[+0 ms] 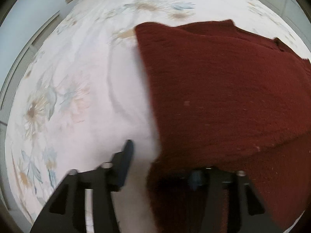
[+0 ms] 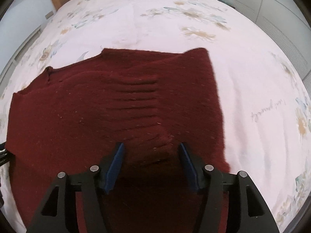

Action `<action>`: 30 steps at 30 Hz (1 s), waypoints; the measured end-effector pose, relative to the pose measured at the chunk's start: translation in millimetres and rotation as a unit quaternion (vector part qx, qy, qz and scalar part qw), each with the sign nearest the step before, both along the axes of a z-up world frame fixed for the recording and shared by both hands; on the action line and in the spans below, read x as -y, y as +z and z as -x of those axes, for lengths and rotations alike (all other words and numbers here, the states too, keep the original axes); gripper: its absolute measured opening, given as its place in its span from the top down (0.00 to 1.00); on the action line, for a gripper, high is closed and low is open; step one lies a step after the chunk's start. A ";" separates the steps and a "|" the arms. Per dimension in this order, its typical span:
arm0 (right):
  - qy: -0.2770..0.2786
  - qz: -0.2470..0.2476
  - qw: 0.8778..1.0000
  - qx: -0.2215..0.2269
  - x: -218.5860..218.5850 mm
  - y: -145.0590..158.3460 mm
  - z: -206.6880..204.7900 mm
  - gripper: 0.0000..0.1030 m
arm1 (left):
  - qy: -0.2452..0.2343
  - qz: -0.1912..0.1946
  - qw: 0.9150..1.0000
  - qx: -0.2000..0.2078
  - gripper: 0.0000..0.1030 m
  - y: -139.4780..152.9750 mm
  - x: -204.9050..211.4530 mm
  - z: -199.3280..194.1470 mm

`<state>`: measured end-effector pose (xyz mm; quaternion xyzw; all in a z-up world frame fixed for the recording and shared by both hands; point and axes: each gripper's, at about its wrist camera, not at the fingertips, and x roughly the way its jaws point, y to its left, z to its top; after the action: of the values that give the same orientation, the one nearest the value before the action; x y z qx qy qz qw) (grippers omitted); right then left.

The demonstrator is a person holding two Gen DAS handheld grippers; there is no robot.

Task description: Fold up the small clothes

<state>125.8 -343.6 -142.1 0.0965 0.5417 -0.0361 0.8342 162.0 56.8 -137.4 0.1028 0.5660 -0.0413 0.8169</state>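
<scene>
1. Your dark red knitted garment [image 2: 116,106] lies spread on the floral bedspread [image 2: 252,77], filling the centre and left of the right wrist view, with ripples bunched at its middle.
2. Your right gripper [image 2: 151,163] sits low in the frame above the garment's near part, jaws spread wide, nothing between them.
3. Your left gripper [image 1: 163,167] sits at the bottom of its blurred view; the garment's edge drapes over its right finger (cloth hides it), so I cannot tell its grip.

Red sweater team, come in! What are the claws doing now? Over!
Right claw open, over the red sweater. Left claw at its edge, one finger hidden under cloth, grip unclear. Sweater spread on flowered bedspread. Nothing blocking.
</scene>
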 end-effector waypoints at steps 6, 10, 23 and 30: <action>-0.008 0.017 1.000 0.004 14.6 20.0 13.2 0.23 | 0.023 0.013 1.000 0.004 0.08 20.8 -20.9 4.6; 0.004 0.023 0.999 0.027 10.6 43.8 20.1 0.21 | 0.025 0.032 0.999 0.026 0.01 46.8 -22.0 12.2; 0.092 0.041 0.992 0.072 -89.6 53.6 8.8 0.01 | -0.054 0.083 0.992 0.078 0.01 57.9 82.7 -1.1; 0.105 0.055 0.991 0.058 -109.6 13.2 3.9 0.01 | -0.054 0.082 0.994 0.037 0.01 12.7 113.6 0.3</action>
<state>121.9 -234.1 -128.9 -0.0053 0.4967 0.0273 0.8675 161.7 -56.8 -124.6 0.0675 0.5238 -0.1279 0.8395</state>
